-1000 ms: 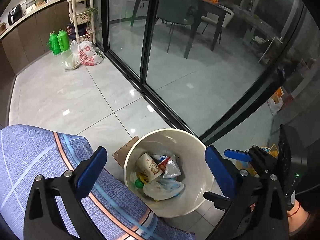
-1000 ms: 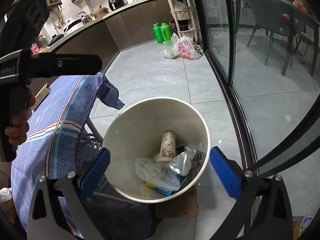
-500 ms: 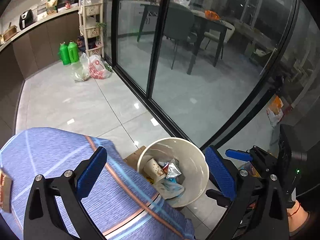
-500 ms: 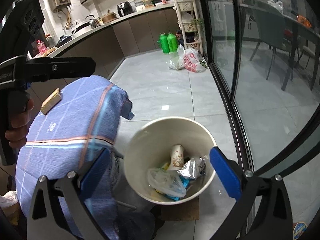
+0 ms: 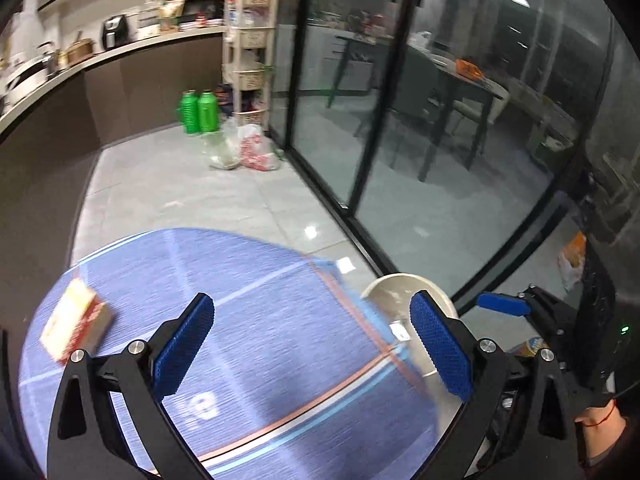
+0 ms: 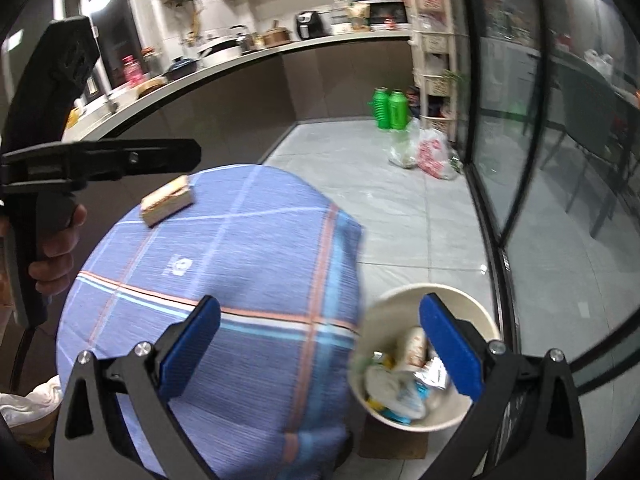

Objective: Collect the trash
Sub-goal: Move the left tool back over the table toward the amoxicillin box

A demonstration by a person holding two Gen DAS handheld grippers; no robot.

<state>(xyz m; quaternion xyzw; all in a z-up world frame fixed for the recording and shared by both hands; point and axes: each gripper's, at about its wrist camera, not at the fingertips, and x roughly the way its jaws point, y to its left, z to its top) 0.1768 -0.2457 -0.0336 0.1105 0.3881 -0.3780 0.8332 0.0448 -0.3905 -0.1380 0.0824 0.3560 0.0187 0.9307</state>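
A small red and tan carton (image 5: 76, 320) lies on the round table's blue checked cloth (image 5: 260, 280); it also shows in the right wrist view (image 6: 168, 200). A cream waste bin (image 6: 472, 300) stands on the floor beside the table, holding a paper cup (image 6: 412, 344), wrappers and a plastic bag. Its rim shows in the left wrist view (image 5: 404, 284). My left gripper (image 5: 312, 348) is open and empty above the cloth. My right gripper (image 6: 320, 352) is open and empty over the table edge and bin.
Glass sliding doors (image 5: 400, 120) run along the right. Two green bottles (image 5: 200, 112) and plastic bags (image 5: 252, 148) sit on the tiled floor by a shelf rack (image 5: 248, 48). A kitchen counter (image 6: 240, 60) runs along the back. Cardboard (image 6: 392, 440) lies under the bin.
Both grippers have risen and swung left from above the bin to over the table. The carton on the cloth has come into view. Both grippers stay open.
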